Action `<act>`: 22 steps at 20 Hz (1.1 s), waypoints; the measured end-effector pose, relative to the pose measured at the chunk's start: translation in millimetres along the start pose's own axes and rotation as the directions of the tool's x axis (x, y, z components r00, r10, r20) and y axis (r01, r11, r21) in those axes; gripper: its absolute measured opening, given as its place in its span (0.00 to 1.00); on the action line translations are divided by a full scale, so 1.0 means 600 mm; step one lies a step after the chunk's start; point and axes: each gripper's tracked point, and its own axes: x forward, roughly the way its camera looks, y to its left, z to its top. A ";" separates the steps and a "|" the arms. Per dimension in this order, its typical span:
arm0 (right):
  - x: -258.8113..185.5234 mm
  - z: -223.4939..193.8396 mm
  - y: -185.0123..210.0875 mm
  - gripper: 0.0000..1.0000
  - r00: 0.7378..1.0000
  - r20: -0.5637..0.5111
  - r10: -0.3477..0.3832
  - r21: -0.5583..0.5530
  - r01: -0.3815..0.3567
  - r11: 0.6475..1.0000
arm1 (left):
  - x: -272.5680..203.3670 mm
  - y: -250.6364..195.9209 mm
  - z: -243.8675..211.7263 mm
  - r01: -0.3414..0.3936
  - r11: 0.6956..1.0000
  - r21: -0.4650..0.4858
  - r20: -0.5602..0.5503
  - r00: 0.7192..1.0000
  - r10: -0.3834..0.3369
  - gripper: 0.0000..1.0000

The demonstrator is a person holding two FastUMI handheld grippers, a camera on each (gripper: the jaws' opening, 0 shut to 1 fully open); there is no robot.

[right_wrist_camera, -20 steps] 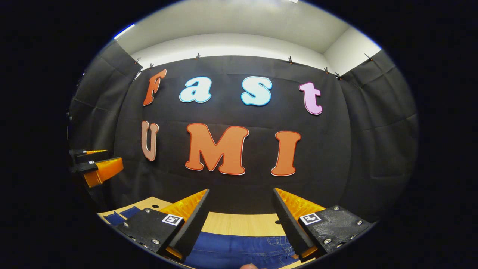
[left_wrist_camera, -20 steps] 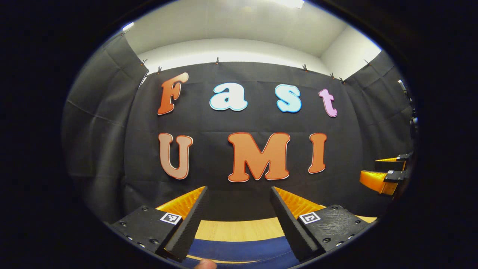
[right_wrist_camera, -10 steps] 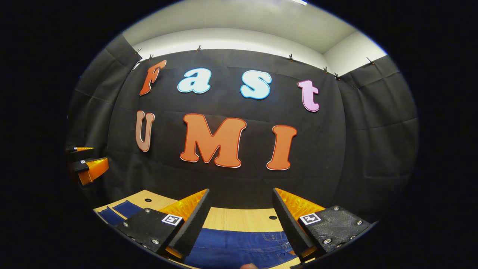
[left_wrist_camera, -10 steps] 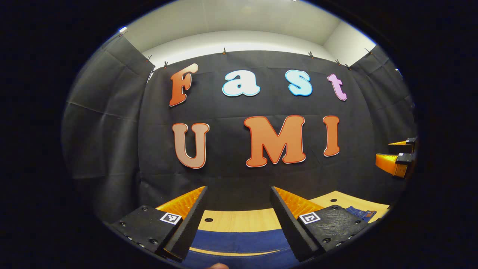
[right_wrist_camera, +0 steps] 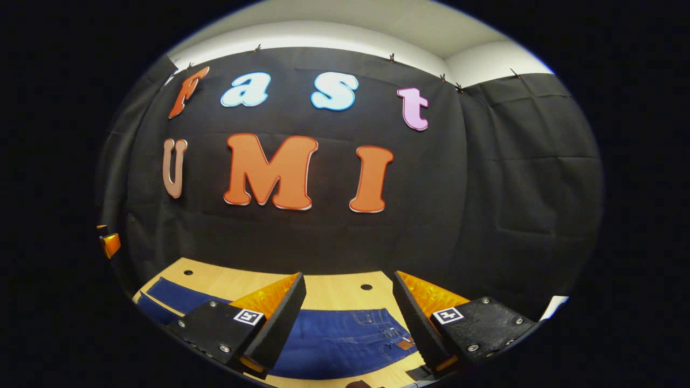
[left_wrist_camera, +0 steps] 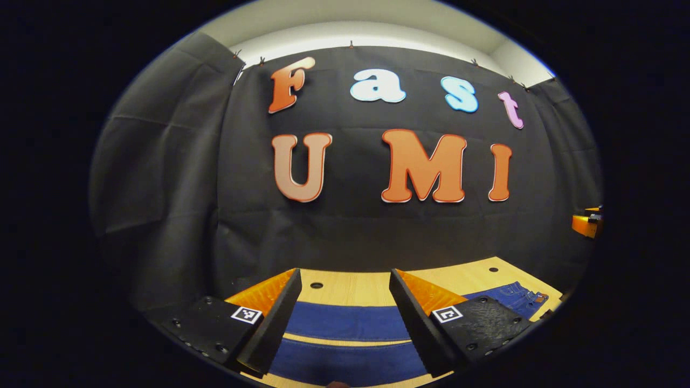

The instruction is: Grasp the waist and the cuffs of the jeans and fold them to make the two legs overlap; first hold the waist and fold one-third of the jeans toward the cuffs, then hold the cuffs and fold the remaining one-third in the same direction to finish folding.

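Tilting down since a moment ago, both cameras now see more of the dark blue denim jeans (left_wrist_camera: 345, 323) lying flat on the pale wooden table (left_wrist_camera: 350, 283). The left gripper (left_wrist_camera: 345, 302) and right gripper (right_wrist_camera: 347, 307) hover open above them; grasping seems next.

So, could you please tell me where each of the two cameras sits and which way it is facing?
Left gripper view: rides the left gripper, facing the booth wall over the two legs of the jeans on the wooden table; its open jaws show below.
Right gripper view: rides the right gripper, facing the wall over the jeans' waist; its open jaws show below.
Shared: jeans, table, wall.
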 end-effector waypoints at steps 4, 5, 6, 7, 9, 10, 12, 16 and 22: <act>0.035 -0.057 -0.034 0.98 0.997 -0.080 0.009 -0.029 -0.011 1.000 | 0.017 0.064 -0.084 -0.120 0.993 -0.021 -0.114 0.987 0.117 0.99; 0.048 -0.077 -0.041 0.98 0.994 -0.105 0.014 -0.034 -0.018 0.999 | 0.018 0.078 -0.100 -0.152 0.987 -0.046 -0.134 0.980 0.144 0.99; 0.060 -0.097 -0.045 0.98 0.991 -0.133 0.027 -0.030 -0.031 0.999 | 0.020 0.090 -0.119 -0.179 0.981 -0.073 -0.159 0.973 0.166 0.99; 0.073 -0.122 -0.046 0.99 0.983 -0.178 0.045 -0.022 -0.049 0.999 | 0.022 0.105 -0.143 -0.206 0.975 -0.086 -0.195 0.963 0.186 0.99; 0.099 -0.170 -0.058 0.99 0.962 -0.266 0.064 0.005 -0.065 0.998 | 0.024 0.131 -0.181 -0.270 0.957 -0.108 -0.260 0.937 0.235 1.00; 0.107 -0.194 -0.066 0.99 0.950 -0.305 0.074 0.029 -0.069 0.997 | 0.023 0.140 -0.200 -0.293 0.947 -0.131 -0.291 0.925 0.246 0.99; 0.134 -0.239 -0.078 0.99 0.921 -0.375 0.101 0.080 -0.076 0.994 | 0.021 0.150 -0.235 -0.339 0.921 -0.194 -0.358 0.898 0.256 0.98; 0.158 -0.329 -0.095 0.99 0.851 -0.505 0.143 0.102 -0.106 0.989 | 0.011 0.174 -0.323 -0.460 0.811 -0.361 -0.536 0.814 0.223 0.98; 0.163 -0.421 -0.102 0.99 0.742 -0.652 0.156 0.170 -0.057 0.984 | 0.001 0.201 -0.392 -0.571 0.690 -0.445 -0.672 0.722 0.164 0.98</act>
